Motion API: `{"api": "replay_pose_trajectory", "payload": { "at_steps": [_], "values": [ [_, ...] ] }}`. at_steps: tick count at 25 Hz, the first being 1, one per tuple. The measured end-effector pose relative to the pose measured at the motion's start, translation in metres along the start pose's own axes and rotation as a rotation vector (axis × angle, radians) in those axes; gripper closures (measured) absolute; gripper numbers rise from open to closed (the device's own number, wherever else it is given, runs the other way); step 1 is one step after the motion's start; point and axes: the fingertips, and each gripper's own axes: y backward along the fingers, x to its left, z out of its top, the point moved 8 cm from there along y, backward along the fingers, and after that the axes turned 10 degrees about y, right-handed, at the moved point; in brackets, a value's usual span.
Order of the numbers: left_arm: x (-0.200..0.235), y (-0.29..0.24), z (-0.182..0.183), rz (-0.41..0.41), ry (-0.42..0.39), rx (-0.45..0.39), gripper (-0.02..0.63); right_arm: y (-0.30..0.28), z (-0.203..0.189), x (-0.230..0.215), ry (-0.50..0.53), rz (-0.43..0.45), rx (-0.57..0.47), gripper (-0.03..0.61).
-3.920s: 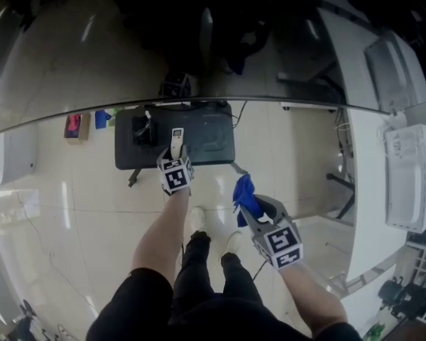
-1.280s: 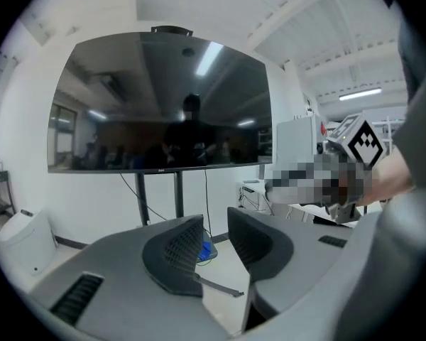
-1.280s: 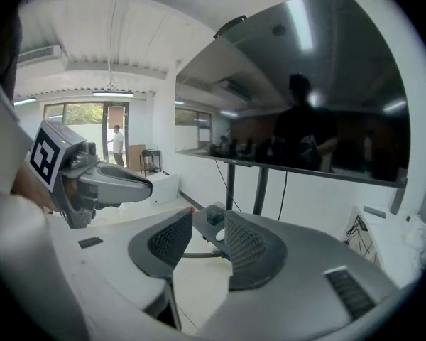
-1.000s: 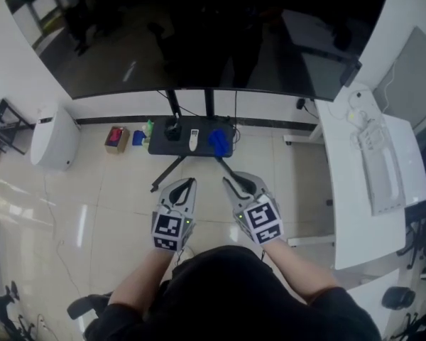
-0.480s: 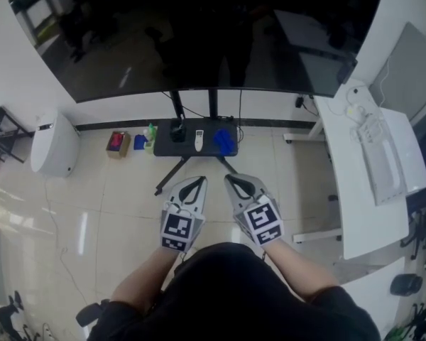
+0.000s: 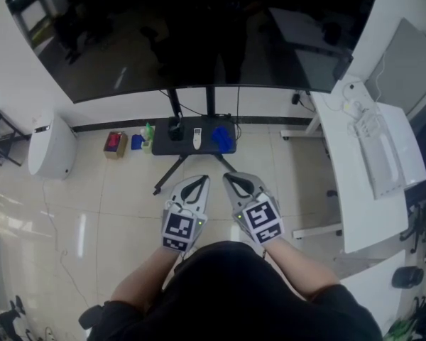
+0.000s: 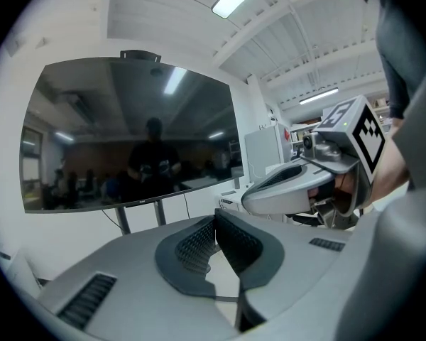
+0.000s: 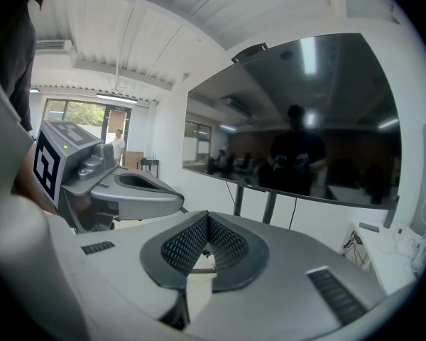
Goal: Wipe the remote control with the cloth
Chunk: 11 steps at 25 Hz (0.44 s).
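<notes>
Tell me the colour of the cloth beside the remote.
The cloth is blue; the head view shows it best.

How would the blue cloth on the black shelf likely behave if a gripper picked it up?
The blue cloth looks like a bunched heap, not a flat sheet, so it is probably floppy and would drape from a pinch. The heap seems hardly longer than the remote control, so it is likely light. Pushed along the black shelf, it would probably crumple rather than roll.

The remote [image 6: 196, 138] just left of the cloth [image 6: 224, 140] is too small for detail; the television [image 6: 199, 41] behind the cloth is cut off at its top.
</notes>
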Motion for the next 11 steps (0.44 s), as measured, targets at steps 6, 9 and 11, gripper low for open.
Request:
{"api": "replay_pose_trajectory", "payload": {
  "at_steps": [6, 9, 11],
  "values": [
    [-0.0042, -0.0013, 0.0021, 0.001, 0.010, 0.003, 0.614, 0.0040, 0.0034, -0.0004, 0.000, -0.009, 0.004, 0.571],
    [-0.0045, -0.0022, 0.0037, 0.000, 0.008, 0.000, 0.614, 0.0037, 0.0045, -0.0010, 0.005, -0.009, 0.004, 0.571],
    [-0.0040, -0.0033, 0.0044, -0.001, 0.006, -0.003, 0.614, 0.0027, 0.0052, -0.0014, 0.007, -0.008, 0.003, 0.571]
  ]
}}
